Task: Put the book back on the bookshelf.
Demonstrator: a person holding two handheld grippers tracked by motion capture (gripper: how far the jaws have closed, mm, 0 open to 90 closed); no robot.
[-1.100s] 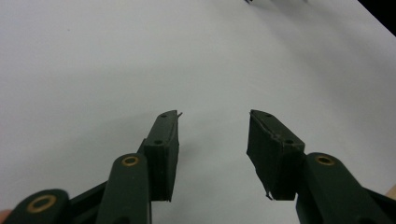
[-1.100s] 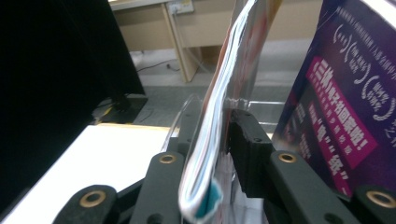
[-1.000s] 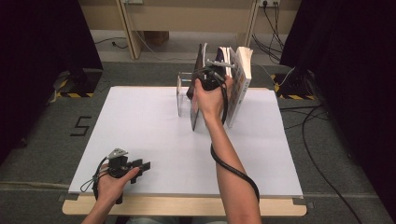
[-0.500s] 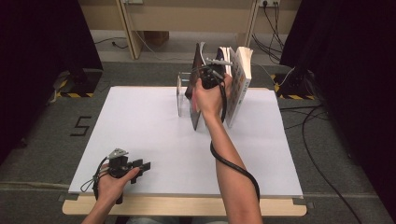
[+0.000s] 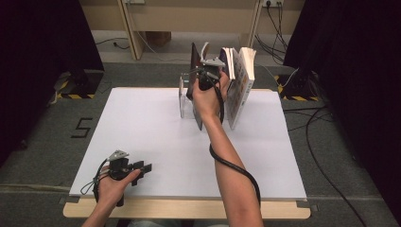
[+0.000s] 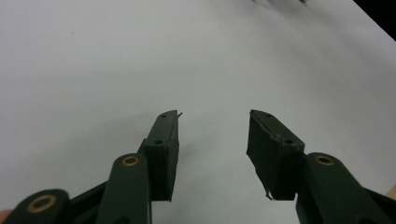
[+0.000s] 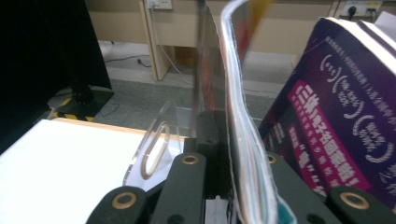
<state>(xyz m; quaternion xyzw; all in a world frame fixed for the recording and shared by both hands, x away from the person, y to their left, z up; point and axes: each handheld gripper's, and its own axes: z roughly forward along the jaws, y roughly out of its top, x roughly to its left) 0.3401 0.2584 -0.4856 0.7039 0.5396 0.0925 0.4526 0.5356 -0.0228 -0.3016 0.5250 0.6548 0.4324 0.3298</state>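
A white table (image 5: 142,132) seen from above. At its far edge the right gripper (image 5: 206,78) is clamped on a thin book (image 7: 243,140), which stands upright betw. a clear acrylic bookend (image 5: 182,97) on its left & thicker books (image 5: 239,85) just beside it on the right; its jaws have just closed on it. Near the front-left corner, the left gripper (image 5: 139,168) rests low over bare tabletop, jaws apart w/ nothing betw. them.

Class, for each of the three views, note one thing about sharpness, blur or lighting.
High view: even light on the white table, dark curtains either side. Left gripper view: left tool sharp, soft shadows beneath, the far table edge blurred. Right gripper view: the thin book clamped in the right tool blurs at its top; the purple book reads clearer.
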